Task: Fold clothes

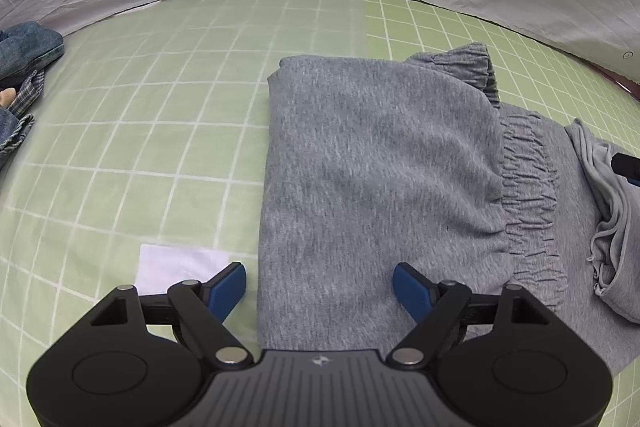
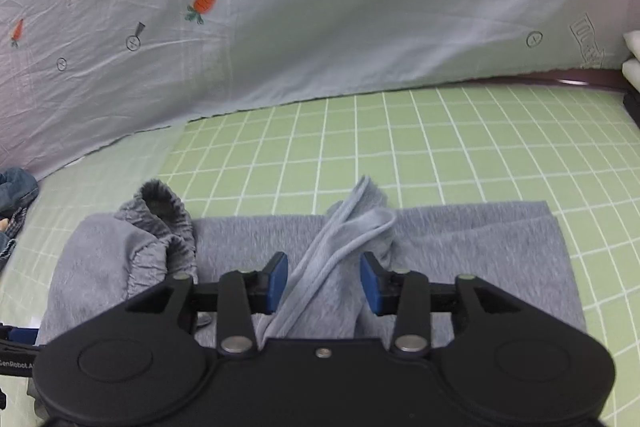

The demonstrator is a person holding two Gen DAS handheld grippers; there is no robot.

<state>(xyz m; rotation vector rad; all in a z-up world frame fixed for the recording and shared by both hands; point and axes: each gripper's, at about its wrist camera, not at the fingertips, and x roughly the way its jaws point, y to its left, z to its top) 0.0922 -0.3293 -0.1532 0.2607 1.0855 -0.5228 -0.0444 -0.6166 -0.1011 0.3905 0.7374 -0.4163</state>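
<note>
A grey sweat garment (image 1: 376, 163) lies partly folded on the green grid mat (image 1: 160, 131). Its ribbed elastic band (image 1: 528, 195) shows under the folded top layer. My left gripper (image 1: 320, 287) is open over the garment's near left edge; one blue fingertip is over the mat, the other over the cloth. In the right wrist view the same garment (image 2: 480, 247) lies flat with a raised bunch of fabric (image 2: 344, 235) standing between the jaws. My right gripper (image 2: 324, 281) is open around that bunch, not pinching it. A gathered cuff (image 2: 160, 207) sticks up at the left.
A pile of denim and plaid clothes (image 1: 24, 67) lies at the mat's left edge, and shows in the right wrist view (image 2: 16, 195). A pale sheet with carrot prints (image 2: 280, 27) rises behind the mat. A white paper patch (image 1: 176, 263) lies near the left gripper.
</note>
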